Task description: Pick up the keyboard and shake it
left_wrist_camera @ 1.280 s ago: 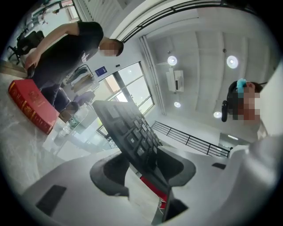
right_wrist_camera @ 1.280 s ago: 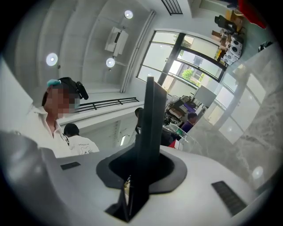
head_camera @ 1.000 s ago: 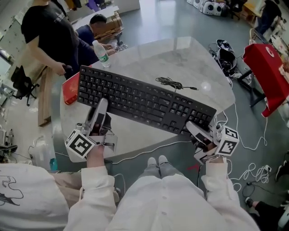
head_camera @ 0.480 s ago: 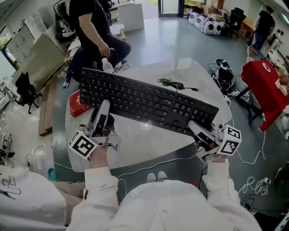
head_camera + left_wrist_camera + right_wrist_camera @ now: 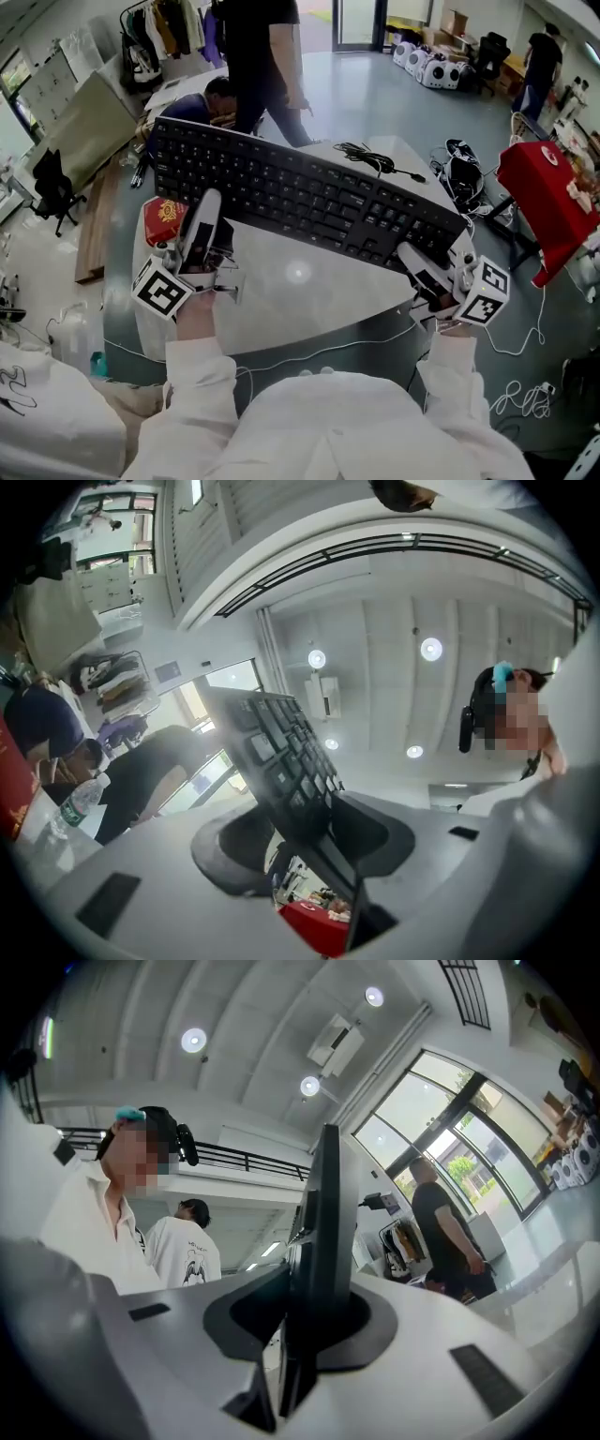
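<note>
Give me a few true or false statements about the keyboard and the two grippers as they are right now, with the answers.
1. The left gripper and the right gripper both grip the keyboard. True.
2. The keyboard lies flat on the table. False: it is held up above the table.
3. A red book lies on the table near the left gripper. True.
4. The right gripper's jaws are open and empty. False: they are shut on the keyboard's edge.
5. The keyboard is white. False: it is black.
</note>
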